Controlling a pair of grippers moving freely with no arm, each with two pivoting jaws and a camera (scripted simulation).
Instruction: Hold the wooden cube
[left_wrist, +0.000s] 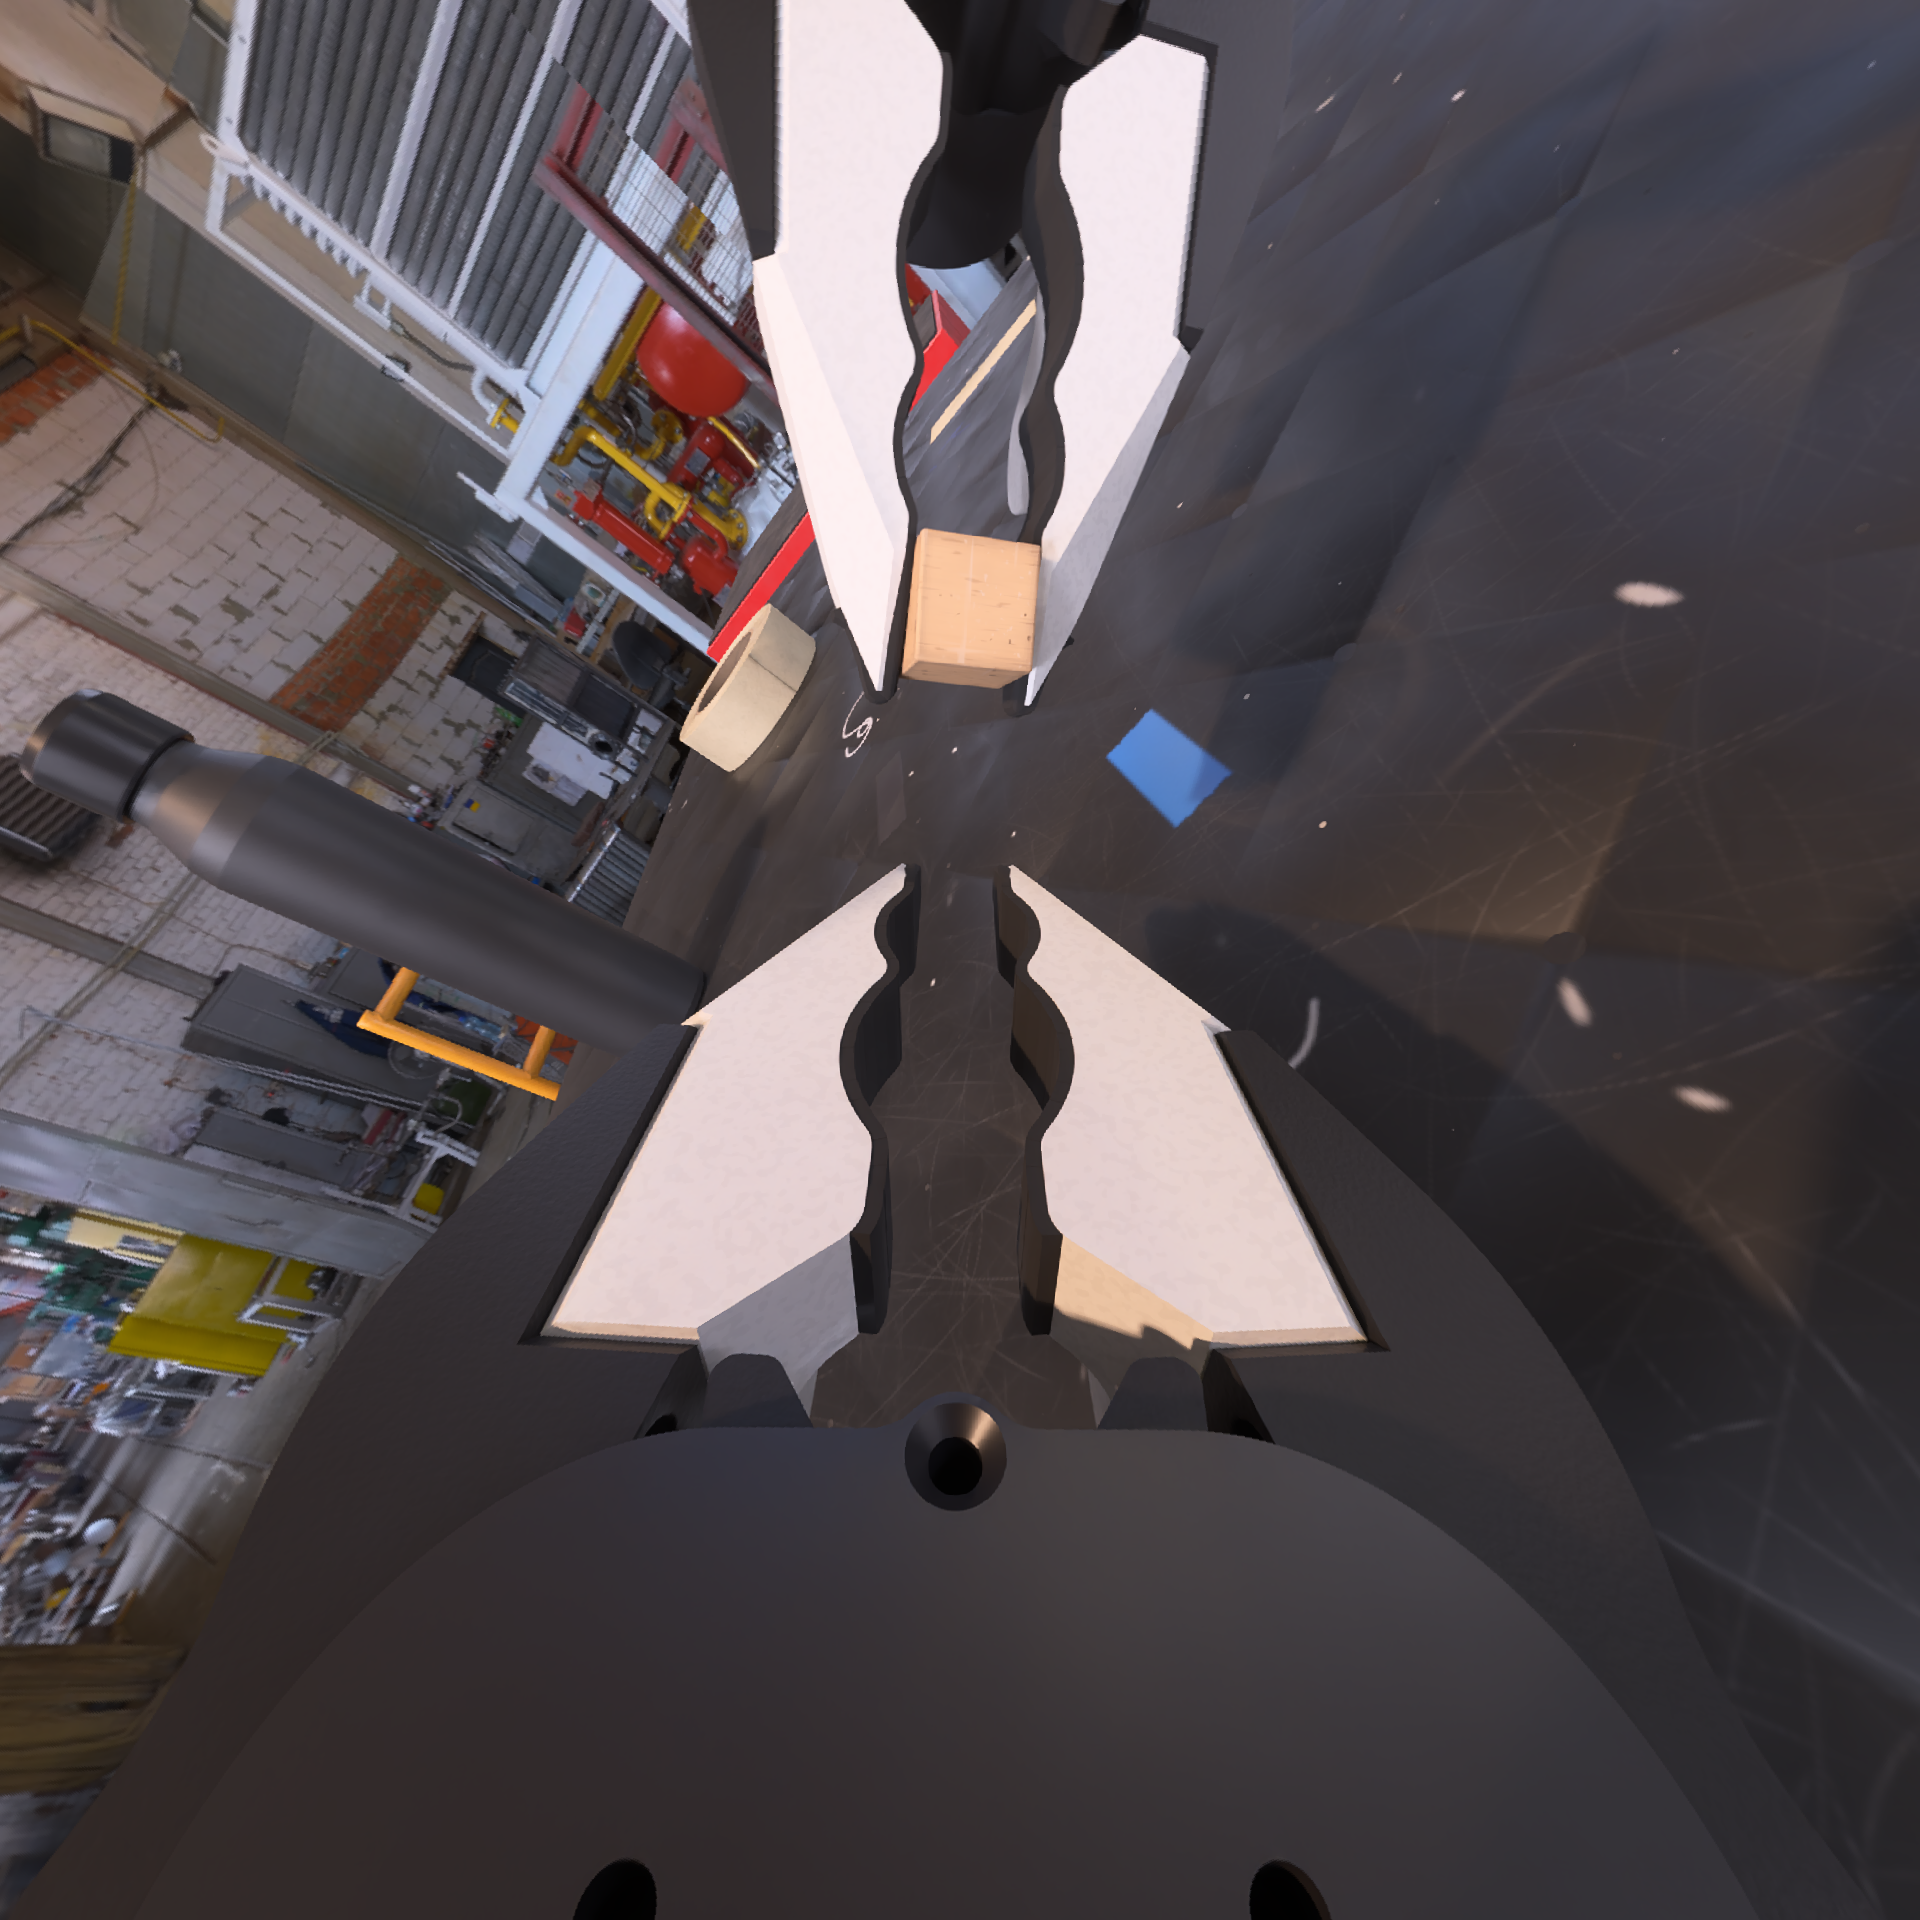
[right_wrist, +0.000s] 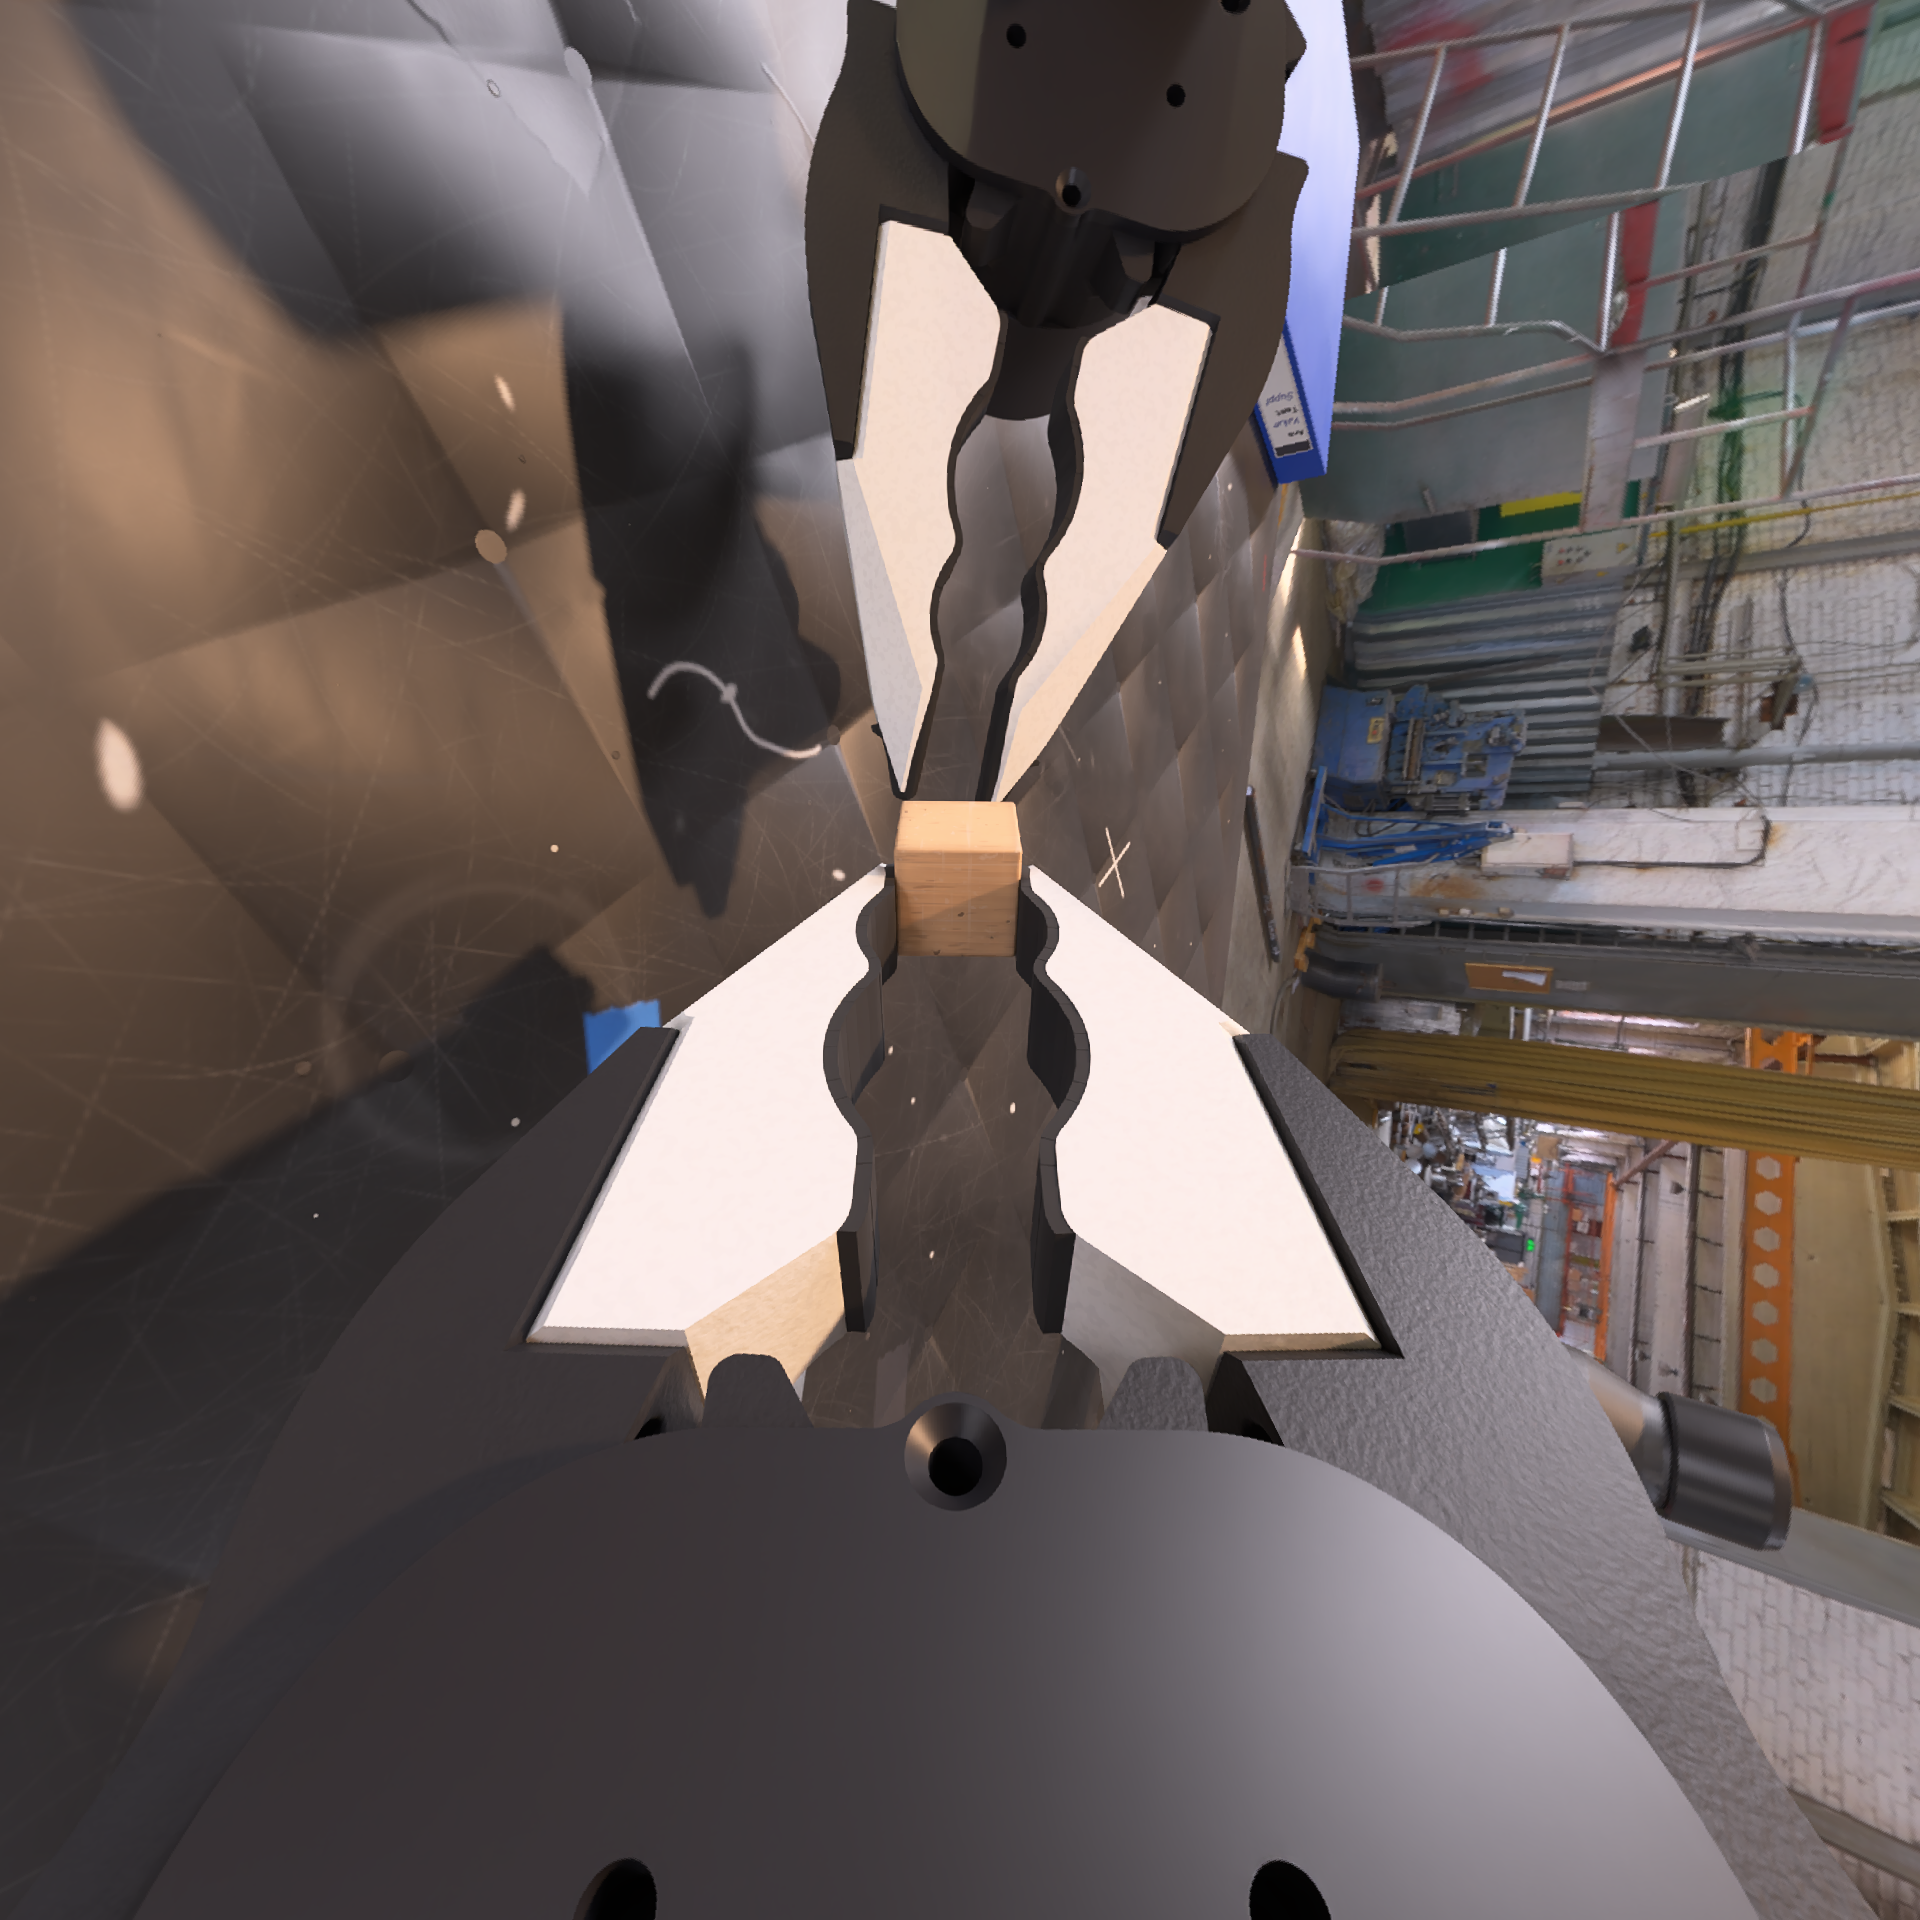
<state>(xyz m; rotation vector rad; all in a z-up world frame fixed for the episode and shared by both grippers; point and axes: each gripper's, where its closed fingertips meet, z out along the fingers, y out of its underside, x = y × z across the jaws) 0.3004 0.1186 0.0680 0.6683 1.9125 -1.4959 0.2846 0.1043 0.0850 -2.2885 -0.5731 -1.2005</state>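
Right claw (right_wrist: 954, 904) pinches the wooden cube (right_wrist: 956, 891) squarely, no long axis; left claw (left_wrist: 956, 883) spread, empty

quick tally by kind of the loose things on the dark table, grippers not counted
wooden cube: 1, clamped in the right gripper
roll of tape: 1
dark bottle: 1
blue flat piece: 1
total: 4

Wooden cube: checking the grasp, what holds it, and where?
The right gripper holds the wooden cube at its fingertips, pressing two opposite side faces. The left gripper holds nothing.
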